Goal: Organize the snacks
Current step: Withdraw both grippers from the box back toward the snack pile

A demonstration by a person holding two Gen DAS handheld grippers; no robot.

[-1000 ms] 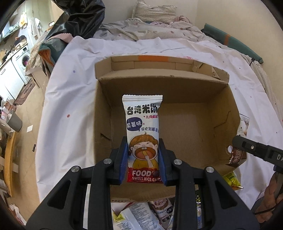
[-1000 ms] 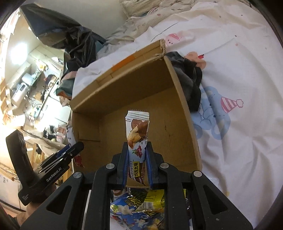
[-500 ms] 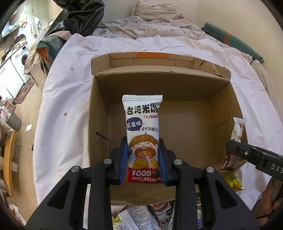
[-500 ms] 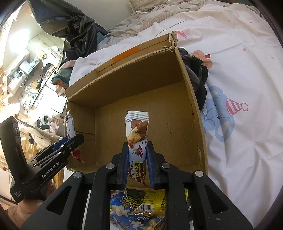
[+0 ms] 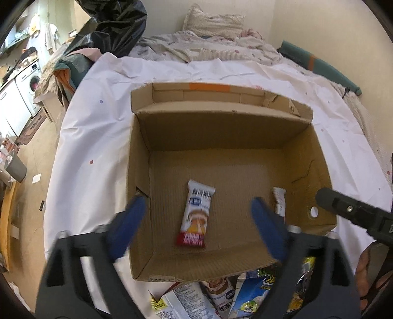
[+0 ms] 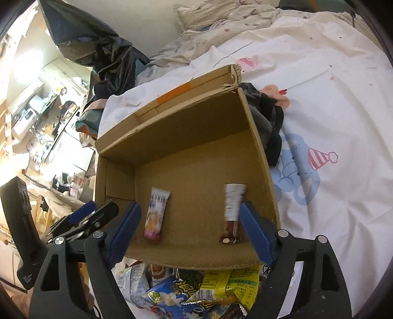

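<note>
A black plastic bag point(image 5: 115, 27) lies beside the pillow point(image 5: 213, 23).

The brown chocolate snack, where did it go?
The brown chocolate snack is inside the cardboard box, on the floor by the right wall in the right wrist view. The white rice cake packet lies to its left.

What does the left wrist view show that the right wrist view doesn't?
Left wrist only: a green bolster along the far wall. Right wrist only: a dark crumpled cloth beside the box's right wall. Both: the brown cardboard box with the white rice-cake packet and brown-ended snack bar inside, loose packets in front.
</note>
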